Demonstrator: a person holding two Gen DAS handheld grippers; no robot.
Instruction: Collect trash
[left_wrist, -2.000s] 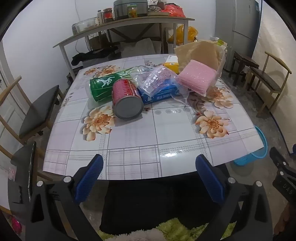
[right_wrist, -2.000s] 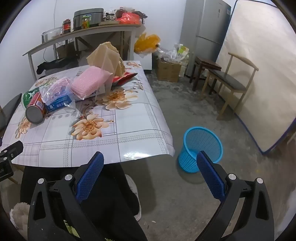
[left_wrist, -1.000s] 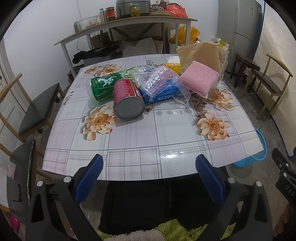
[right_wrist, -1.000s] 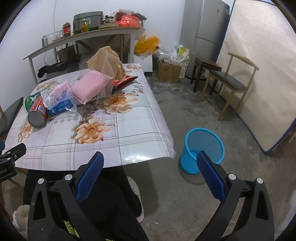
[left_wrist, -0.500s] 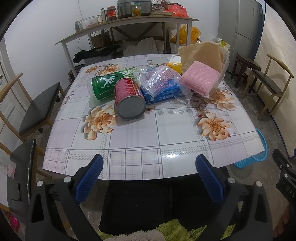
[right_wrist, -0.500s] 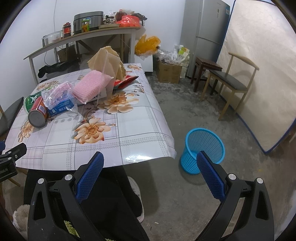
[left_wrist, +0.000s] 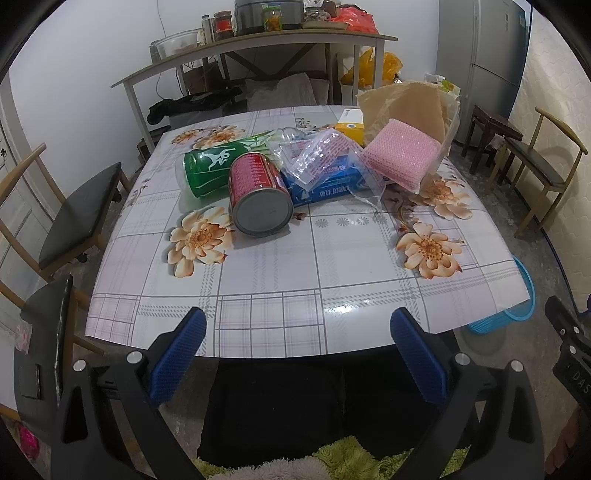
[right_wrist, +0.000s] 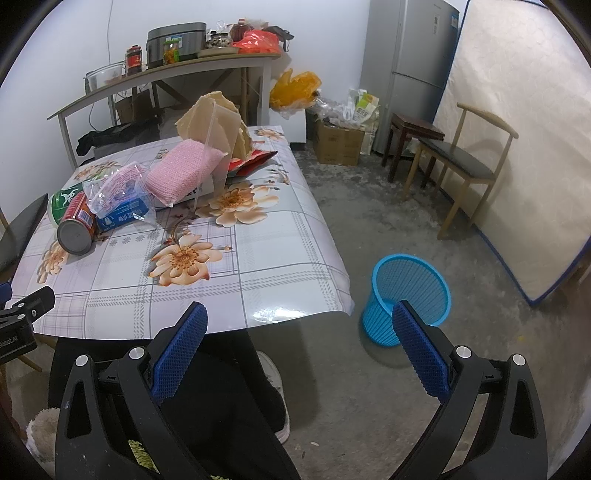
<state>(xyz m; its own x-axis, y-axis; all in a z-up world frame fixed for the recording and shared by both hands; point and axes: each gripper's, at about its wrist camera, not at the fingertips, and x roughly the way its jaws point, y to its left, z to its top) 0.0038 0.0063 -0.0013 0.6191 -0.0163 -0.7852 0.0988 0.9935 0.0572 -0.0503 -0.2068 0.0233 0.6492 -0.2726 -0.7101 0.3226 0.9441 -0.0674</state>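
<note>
Trash lies heaped on the far half of the flowered table (left_wrist: 332, 295): a red can (left_wrist: 258, 194) on its side, a green can (left_wrist: 214, 166) behind it, a blue packet (left_wrist: 325, 186) under a clear plastic bag (left_wrist: 317, 155), a pink sponge-like pad (left_wrist: 400, 157) and tan paper (left_wrist: 406, 101). The same pile, with the red can (right_wrist: 75, 225) and pink pad (right_wrist: 183, 171), shows in the right wrist view. A blue mesh bin (right_wrist: 408, 295) stands on the floor right of the table. My left gripper (left_wrist: 295, 354) is open before the table's near edge. My right gripper (right_wrist: 299, 349) is open, empty, above the floor near the bin.
Wooden chairs stand left (left_wrist: 74, 218) and right (right_wrist: 465, 162) of the table. A shelf table (right_wrist: 166, 74) with jars and a cooker is against the back wall, a fridge (right_wrist: 417, 74) and cardboard box (right_wrist: 338, 142) beside it. A person's dark legs (right_wrist: 221, 387) are under the table edge.
Both grippers have drifted slightly, so the table sits a little lower in the left view. Both stay open and nothing on the table has moved.
</note>
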